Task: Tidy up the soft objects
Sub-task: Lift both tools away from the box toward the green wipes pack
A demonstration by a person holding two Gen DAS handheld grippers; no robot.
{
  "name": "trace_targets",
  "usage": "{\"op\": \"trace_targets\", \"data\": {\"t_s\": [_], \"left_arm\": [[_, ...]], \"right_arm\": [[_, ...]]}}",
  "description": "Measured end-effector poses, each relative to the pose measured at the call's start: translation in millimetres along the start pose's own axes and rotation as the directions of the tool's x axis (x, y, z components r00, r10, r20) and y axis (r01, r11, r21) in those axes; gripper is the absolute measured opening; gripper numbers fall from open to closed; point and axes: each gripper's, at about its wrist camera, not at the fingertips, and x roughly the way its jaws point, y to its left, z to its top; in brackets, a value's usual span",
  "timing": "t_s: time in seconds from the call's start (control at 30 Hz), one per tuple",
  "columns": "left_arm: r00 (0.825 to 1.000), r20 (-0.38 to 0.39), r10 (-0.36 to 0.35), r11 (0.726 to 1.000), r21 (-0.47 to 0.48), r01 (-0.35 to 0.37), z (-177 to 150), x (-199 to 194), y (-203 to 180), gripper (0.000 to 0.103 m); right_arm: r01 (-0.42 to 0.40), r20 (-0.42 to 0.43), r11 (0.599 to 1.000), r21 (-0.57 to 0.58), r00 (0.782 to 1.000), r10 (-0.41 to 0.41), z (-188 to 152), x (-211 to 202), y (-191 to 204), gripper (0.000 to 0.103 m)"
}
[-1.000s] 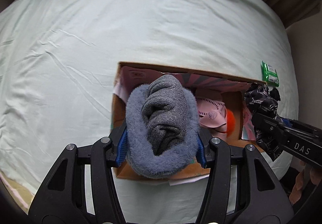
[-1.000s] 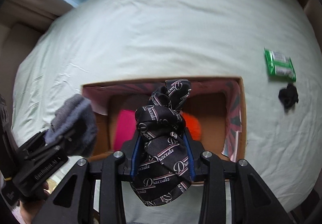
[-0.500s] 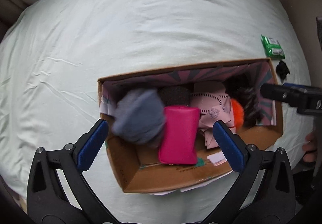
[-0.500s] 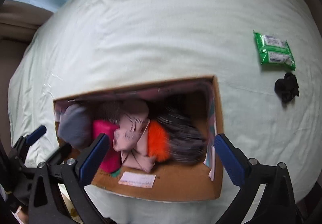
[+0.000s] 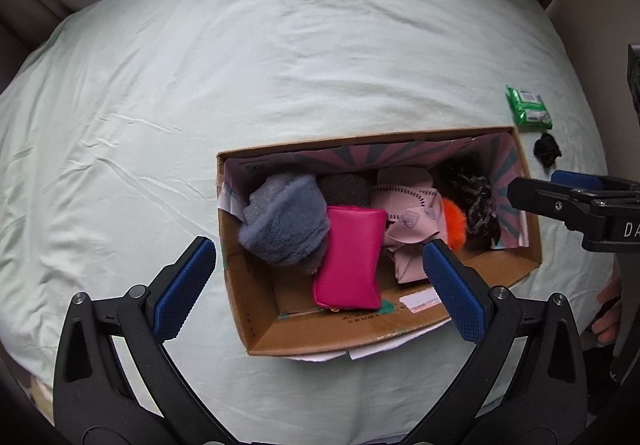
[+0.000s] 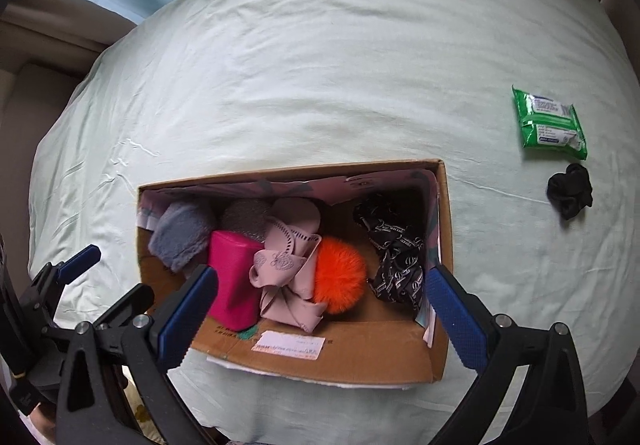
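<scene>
A cardboard box (image 5: pixel 256 329) (image 6: pixel 360 357) sits on the pale green bed. Inside lie a grey fleece sock bundle (image 5: pixel 284 221) (image 6: pixel 180 237), a pink pouch (image 5: pixel 350 257) (image 6: pixel 234 277), a pale pink cloth (image 5: pixel 408 217) (image 6: pixel 288 269), an orange pompom (image 5: pixel 454 221) (image 6: pixel 340 273) and a black printed scarf (image 5: pixel 476 197) (image 6: pixel 396 261). My left gripper (image 5: pixel 320 289) is open and empty above the box's near left. My right gripper (image 6: pixel 320 321) is open and empty above the box's near side; it also shows in the left wrist view (image 5: pixel 560 193).
A green wipes packet (image 5: pixel 528 107) (image 6: pixel 550 123) and a black scrunchie (image 5: pixel 546 149) (image 6: pixel 570 191) lie on the bed (image 5: pixel 240 65) right of the box. Curtains and a light blue wall stand behind the bed.
Both grippers opened and dropped their loads into the box: the grey sock bundle at the left, the black scarf at the right. Both grippers then pulled back and up.
</scene>
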Motion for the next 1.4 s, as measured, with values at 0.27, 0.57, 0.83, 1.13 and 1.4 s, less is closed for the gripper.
{"op": "trace_targets", "data": {"t_s": [0.27, 0.57, 0.83, 1.13, 1.4], "left_arm": [[0.997, 0.077, 0.007, 0.999, -0.054, -0.003, -17, -53, 5, 0.103], [0.981, 0.193, 0.013, 0.994, -0.109, 0.008, -61, -127, 11, 0.103], [0.963, 0.268, -0.01, 0.997, -0.067, 0.029, -98, -173, -6, 0.103], [0.951, 0.294, -0.095, 0.995, 0.039, 0.087, -107, -192, -46, 0.103], [0.936, 0.335, -0.108, 0.991, 0.117, 0.073, -80, -199, -98, 0.103]], "right_arm": [[0.027, 0.072, 0.998, -0.061, 0.997, -0.023, -25, -44, 21, 0.103], [0.051, 0.222, 0.992, -0.113, 0.975, -0.025, -71, -109, 49, 0.103], [0.08, 0.315, 0.992, -0.101, 0.948, -0.045, -117, -155, 55, 0.103], [0.083, 0.357, 0.996, 0.025, 0.93, -0.087, -161, -199, 20, 0.103], [0.15, 0.465, 0.986, 0.073, 0.869, -0.166, -170, -236, -28, 0.103]]}}
